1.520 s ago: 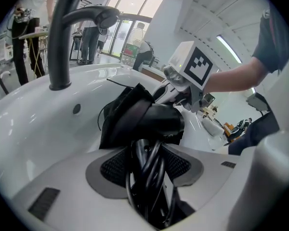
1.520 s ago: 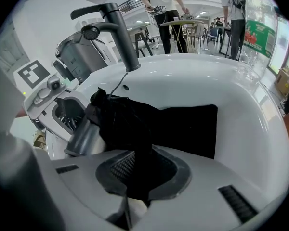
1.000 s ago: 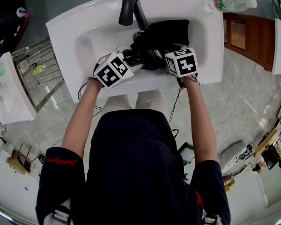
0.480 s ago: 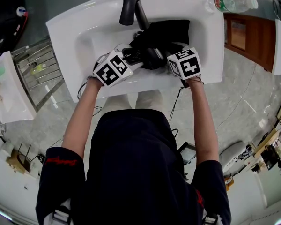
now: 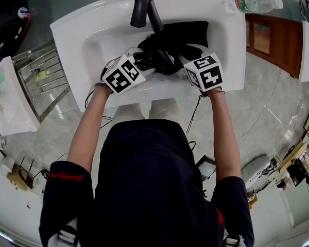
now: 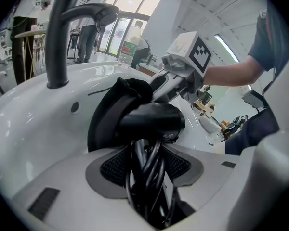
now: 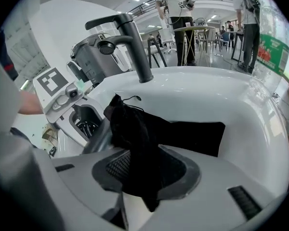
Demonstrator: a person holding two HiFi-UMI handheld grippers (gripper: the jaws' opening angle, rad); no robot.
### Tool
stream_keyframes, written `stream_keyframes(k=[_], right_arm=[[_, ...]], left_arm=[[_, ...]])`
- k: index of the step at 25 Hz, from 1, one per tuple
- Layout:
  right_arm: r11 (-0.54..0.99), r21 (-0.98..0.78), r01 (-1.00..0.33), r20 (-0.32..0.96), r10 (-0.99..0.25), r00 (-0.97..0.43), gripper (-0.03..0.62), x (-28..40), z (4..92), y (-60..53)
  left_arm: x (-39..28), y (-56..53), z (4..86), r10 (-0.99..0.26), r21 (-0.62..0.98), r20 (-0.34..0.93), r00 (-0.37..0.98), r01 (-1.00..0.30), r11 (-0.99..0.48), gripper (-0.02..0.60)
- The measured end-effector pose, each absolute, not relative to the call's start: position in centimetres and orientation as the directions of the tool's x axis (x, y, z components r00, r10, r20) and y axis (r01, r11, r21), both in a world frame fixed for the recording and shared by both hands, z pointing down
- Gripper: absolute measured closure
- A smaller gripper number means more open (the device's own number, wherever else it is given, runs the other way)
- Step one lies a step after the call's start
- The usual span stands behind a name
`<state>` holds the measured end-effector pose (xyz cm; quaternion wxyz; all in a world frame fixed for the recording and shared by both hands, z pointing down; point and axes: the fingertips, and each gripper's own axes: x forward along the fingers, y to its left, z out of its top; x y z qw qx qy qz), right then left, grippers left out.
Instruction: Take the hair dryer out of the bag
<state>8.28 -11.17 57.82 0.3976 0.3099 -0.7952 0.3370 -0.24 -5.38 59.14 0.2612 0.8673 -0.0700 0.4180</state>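
Grip on the hair dryer (image 6: 151, 121) by the left gripper (image 6: 147, 170), over a white sink (image 5: 92, 35) with a black faucet (image 5: 141, 4) arching from the far rim. Left fingers (image 6: 111, 167) set wide and pressed from both sides on the handle, wound round with its black cord (image 6: 144, 191). Barrel crosswise above the bowl, just in front of the bunched mouth of the black bag (image 7: 192, 136) and touching the cloth. Whether the barrel's far end sits inside that mouth, impossible to tell.

Bag inside the bowl: far end flat on the basin floor toward the back wall, near end gathered and raised to a peak, with a thin drawstring loop at the top.

Right gripper (image 7: 144, 174) just beside the left one, over the near right part of the bowl, tilted steeply down. Right fingers (image 7: 118, 165) partly apart, just now opening, with a fold of the bag between them. Cloth hanging slack there, with a pointed tail drooping below the pads and no press from either pad.

Clear plastic bottle (image 5: 257, 3) with a green label on its side at the sink's far right corner. Bare forearms and a dark shirt below the near rim.
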Motion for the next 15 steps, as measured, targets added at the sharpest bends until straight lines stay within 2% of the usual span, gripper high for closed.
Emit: stream_keyframes(k=[15], right_arm=[[0.530,-0.302,-0.792,0.847,-0.232,-0.478,0.448,8.5,58.0,-11.8]], left_arm=[[-1.4,-4.9,57.8,0.136,0.411,0.740,0.659,-0.282,-0.867,0.362]])
